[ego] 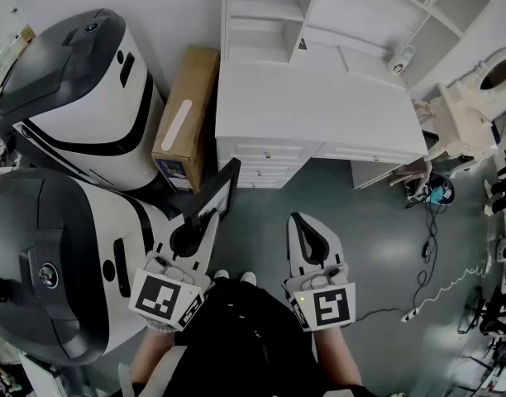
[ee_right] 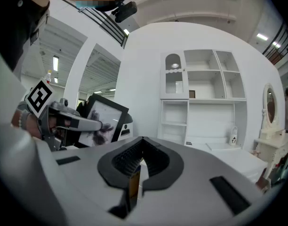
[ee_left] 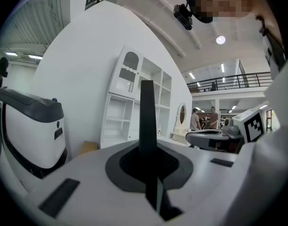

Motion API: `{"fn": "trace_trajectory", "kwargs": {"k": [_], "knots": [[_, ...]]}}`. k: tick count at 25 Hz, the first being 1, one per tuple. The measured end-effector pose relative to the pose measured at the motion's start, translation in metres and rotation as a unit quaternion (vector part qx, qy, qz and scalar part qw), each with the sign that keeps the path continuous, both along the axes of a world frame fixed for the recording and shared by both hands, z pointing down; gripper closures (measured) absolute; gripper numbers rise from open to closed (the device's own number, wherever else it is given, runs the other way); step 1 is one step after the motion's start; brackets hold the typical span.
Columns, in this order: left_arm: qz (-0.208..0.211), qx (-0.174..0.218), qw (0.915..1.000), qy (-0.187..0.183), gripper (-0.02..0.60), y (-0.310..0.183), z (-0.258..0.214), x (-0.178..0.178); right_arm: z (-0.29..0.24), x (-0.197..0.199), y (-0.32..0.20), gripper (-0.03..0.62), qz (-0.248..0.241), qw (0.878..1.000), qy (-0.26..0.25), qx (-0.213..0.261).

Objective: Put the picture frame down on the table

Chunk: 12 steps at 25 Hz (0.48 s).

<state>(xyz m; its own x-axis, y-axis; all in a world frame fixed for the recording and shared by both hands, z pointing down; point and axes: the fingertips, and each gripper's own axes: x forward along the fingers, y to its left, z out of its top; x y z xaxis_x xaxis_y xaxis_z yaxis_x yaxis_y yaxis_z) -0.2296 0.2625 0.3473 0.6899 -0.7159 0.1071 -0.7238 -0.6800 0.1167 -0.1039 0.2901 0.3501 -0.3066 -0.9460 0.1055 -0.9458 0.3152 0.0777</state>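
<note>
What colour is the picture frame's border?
Black; the frame shows best in the right gripper view.

The picture frame (ego: 228, 180) looks matt, the table (ego: 319, 106) smooth, the box (ego: 187, 114) cardboard.

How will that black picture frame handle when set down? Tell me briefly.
Likely stiff: the picture frame looks flat though the left tool pinches only one edge. Thin edge-on, so it probably tips if stood upright. Possibly glazed, so fragile.

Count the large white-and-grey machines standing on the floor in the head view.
2. The upper machine stands at the top left, beside the cardboard box; the lower machine fills the bottom left. Others may sit out of view.
</note>
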Motion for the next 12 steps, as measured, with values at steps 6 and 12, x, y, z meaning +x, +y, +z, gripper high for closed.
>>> {"fn": "trace_trajectory", "kwargs": {"k": [6,12], "knots": [[0.005,-0.006,1.0,-0.003,0.569,0.002,0.003,0.005,0.001,0.004,0.001,0.594,0.001,1.0,0.0,-0.003],[0.005,-0.002,1.0,-0.004,0.569,0.003,0.002,0.016,0.003,0.013,0.004,0.592,0.0,1.0,0.0,-0.005]]}}
